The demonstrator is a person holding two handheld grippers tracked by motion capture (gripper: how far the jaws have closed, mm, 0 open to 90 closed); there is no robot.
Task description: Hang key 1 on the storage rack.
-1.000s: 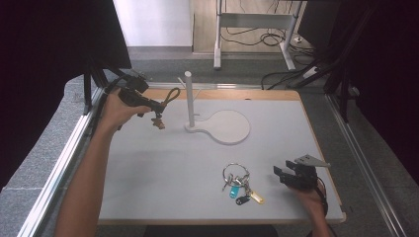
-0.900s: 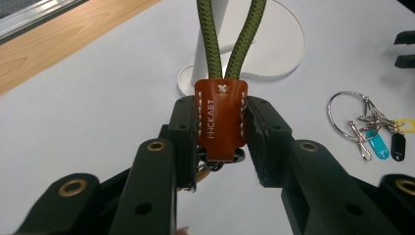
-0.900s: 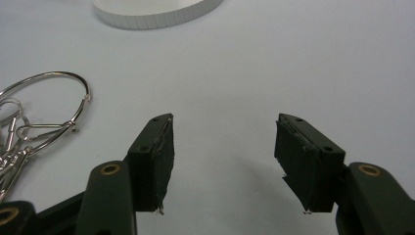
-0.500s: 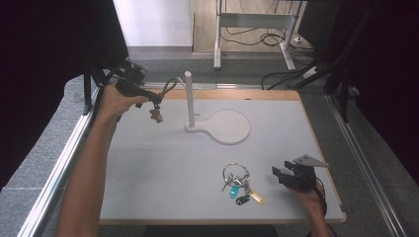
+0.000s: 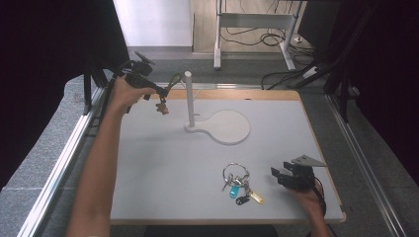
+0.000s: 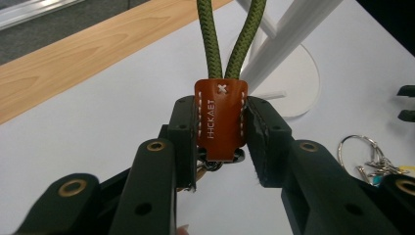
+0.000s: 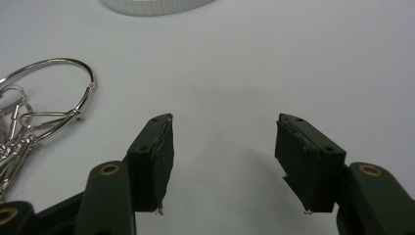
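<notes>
My left gripper (image 5: 157,91) is held in the air at the back left, shut on the brown leather tab (image 6: 220,120) of a keychain. Its green cord loop (image 5: 173,81) reaches toward the top of the white post (image 5: 188,96) and stops just left of it. A small brown charm (image 5: 161,107) dangles below the jaws. In the left gripper view the cord loop (image 6: 230,34) rises in front of the post (image 6: 288,34). My right gripper (image 5: 279,177) rests low at the front right, open and holding nothing, just right of a metal key ring with keys (image 5: 238,181). The right gripper view has the jaws (image 7: 222,134) apart over bare mat, with the ring (image 7: 49,98) to their left.
The post stands on a round white base (image 5: 228,127) in the middle of the white mat (image 5: 148,173). A wooden table edge (image 5: 267,94) runs along the back. Metal rails (image 5: 64,153) flank the table, and cables lie on the floor behind.
My left gripper has lifted the keychain higher and brought the cord loop up level with the post's top. The right gripper and the key ring have stayed put.
</notes>
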